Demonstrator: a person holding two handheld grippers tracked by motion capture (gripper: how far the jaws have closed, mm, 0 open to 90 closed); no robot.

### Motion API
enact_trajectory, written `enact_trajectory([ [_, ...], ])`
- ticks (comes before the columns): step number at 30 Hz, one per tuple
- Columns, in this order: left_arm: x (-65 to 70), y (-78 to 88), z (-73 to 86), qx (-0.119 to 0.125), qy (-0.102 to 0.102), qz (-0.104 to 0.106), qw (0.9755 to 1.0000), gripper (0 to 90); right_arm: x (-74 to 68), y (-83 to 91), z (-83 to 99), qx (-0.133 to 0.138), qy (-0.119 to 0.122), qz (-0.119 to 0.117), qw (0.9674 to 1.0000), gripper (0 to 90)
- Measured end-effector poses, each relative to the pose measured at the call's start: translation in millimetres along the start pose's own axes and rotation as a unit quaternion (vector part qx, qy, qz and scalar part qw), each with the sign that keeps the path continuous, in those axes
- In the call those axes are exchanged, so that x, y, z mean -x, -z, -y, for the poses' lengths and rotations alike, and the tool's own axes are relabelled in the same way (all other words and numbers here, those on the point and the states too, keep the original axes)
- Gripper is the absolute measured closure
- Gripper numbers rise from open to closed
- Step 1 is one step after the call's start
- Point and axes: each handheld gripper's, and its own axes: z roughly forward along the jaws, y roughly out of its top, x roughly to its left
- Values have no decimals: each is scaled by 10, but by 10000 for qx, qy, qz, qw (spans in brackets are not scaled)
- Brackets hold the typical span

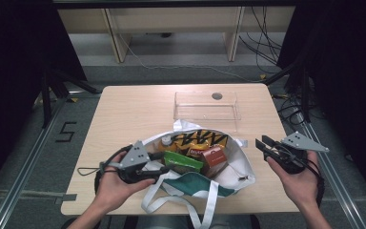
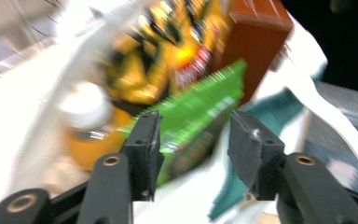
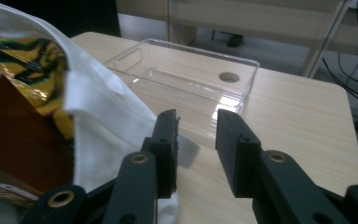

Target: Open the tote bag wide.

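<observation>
The white tote bag (image 1: 228,167) is seen lying open on the counter (image 1: 124,114), just in front of the clear plastic tray (image 1: 207,106). Inside the bag, a yellow chip bag (image 1: 201,139) is seen at the tray-side end, with a green packet (image 1: 183,162) and a brown box (image 1: 214,156) before it and an orange bottle with a white cap (image 1: 166,143) at their left. The left hand-held gripper (image 1: 159,168) is held at the bag's left rim, its jaws spread, nothing pinched; the green packet is seen beyond them. The right hand-held gripper (image 1: 264,142) is held just right of the bag, jaws apart and empty.
</observation>
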Motion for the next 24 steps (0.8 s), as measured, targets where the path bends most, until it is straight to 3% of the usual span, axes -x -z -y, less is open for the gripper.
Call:
enact_trajectory([
  [4, -190, 126, -12, 364, -20, -499, 9981, 519, -86, -21, -97, 47, 68, -141, 9999, 694],
  [5, -217, 135, -12, 423, -23, -582, 9974, 519, -124, -17, -124, 57, -7, -204, 9998, 691],
  [8, -305, 136, -13, 397, -218, -910, 9948, 533, -189, -11, -187, 135, 36, -330, 9994, 677],
  [9, -325, 126, -12, 369, -232, -906, 9949, 533, -212, -17, -233, 234, 225, -419, 9986, 668],
  [11, -365, 88, -15, 238, -326, -909, 9950, 526, -260, -2, -249, 177, 104, -445, 9988, 666],
  [13, -393, 32, -15, 35, -390, -828, 9958, 511, -299, -29, -281, 303, 238, -540, 9978, 658],
  [16, -430, -51, -7, -2, -307, -716, 9970, 518, -365, -47, -317, 196, 374, -630, 9971, 653],
  [17, -440, -73, -7, -12, -321, -716, 9969, 524, -366, -69, -317, 286, 429, -619, 9968, 653],
  [21, -470, -145, -3, -96, -454, -791, 9958, 578, -407, -113, -311, 108, 352, -668, 9971, 651],
  [23, -483, -171, 2, -132, -476, -781, 9957, 617, -378, -159, -305, -7, 458, -750, 9961, 654],
  [24, -492, -184, 6, -166, -496, -768, 9957, 640, -406, -159, -296, -79, 332, -676, 9971, 664],
])
